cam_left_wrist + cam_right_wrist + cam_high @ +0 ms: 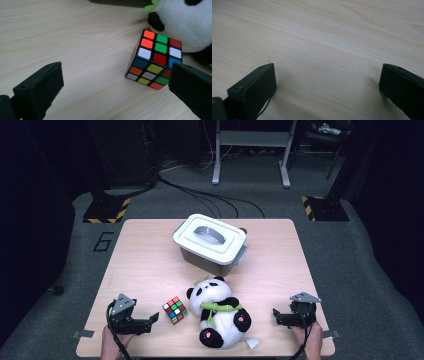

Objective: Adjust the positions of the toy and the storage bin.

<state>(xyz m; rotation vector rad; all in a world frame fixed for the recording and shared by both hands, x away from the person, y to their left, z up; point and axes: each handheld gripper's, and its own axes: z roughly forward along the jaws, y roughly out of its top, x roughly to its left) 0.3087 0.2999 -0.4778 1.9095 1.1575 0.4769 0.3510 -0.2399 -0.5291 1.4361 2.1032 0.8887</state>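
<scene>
**A:** Left gripper view: puzzle cube (155,61) sits right of centre on the table (75,37). Its lower right corner is hidden behind the right-hand jaw. Panda plush (185,22) is cut off at the upper right edge, white belly and one black paw visible, just beside the cube; can't tell if they touch.

**B:** Cube vs left gripper (116,82)?

**A:** Ahead of the jaws, off to the right-hand one, not between them. Jaws wide apart, nothing held.

**B:** High view?

**A:** Cube (175,310) lower centre-left, left gripper (150,321) just to its left, tips aimed at it, small gap. Panda (220,312) lies on its back right of the cube. Hands cut off at the bottom edge.

**B:** Right side?

**A:** Right gripper (278,316) lower right, well apart from the cube, panda between them. Right gripper view: jaws spread wide over bare wood (324,50), gripping nothing.

**B:** Anything else?

**A:** Lidded grey bin (210,244) upper centre of the table; something dark behind its far corner, too small to identify.
</scene>
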